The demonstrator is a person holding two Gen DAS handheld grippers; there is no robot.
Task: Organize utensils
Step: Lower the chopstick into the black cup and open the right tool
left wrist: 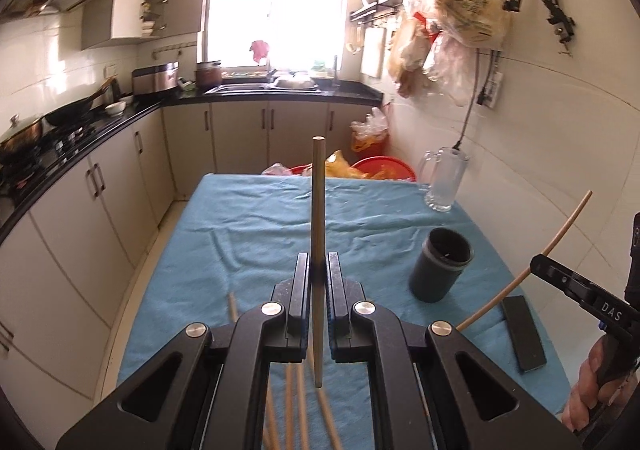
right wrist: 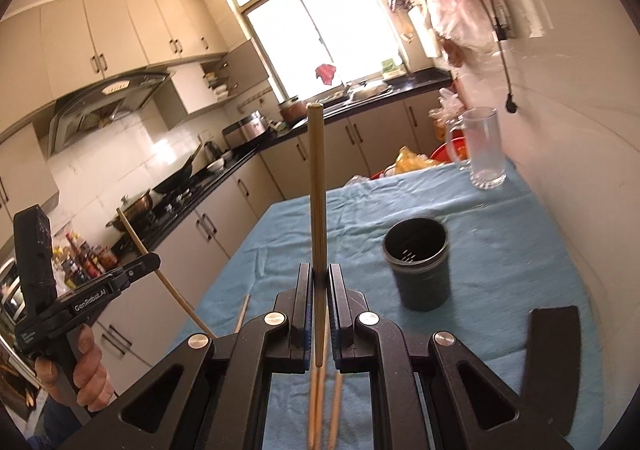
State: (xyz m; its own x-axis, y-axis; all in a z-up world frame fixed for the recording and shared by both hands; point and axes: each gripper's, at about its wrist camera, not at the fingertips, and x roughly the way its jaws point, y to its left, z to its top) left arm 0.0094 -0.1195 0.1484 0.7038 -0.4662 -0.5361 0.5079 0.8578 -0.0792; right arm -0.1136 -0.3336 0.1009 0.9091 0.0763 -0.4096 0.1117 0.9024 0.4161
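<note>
My left gripper (left wrist: 319,270) is shut on a wooden chopstick (left wrist: 317,210) that stands upright between its pads, lifted above the blue cloth. My right gripper (right wrist: 319,282) is likewise shut on a second chopstick (right wrist: 316,190), also upright. Each gripper shows in the other's view with its stick: the right one (left wrist: 536,264) at the right edge, the left one (right wrist: 154,260) at the left edge. A dark cylindrical holder (left wrist: 440,270) (right wrist: 418,268) stands empty on the cloth, ahead and to the right of both grippers. Several loose chopsticks (left wrist: 296,406) (right wrist: 334,410) lie on the cloth below the jaws.
A clear glass mug (left wrist: 442,180) (right wrist: 482,148) stands at the table's far right corner. A flat black object (left wrist: 524,332) (right wrist: 554,362) lies on the cloth at the near right. A person's hand (right wrist: 86,362) grips the left tool. Kitchen counters (left wrist: 120,122) run along the left.
</note>
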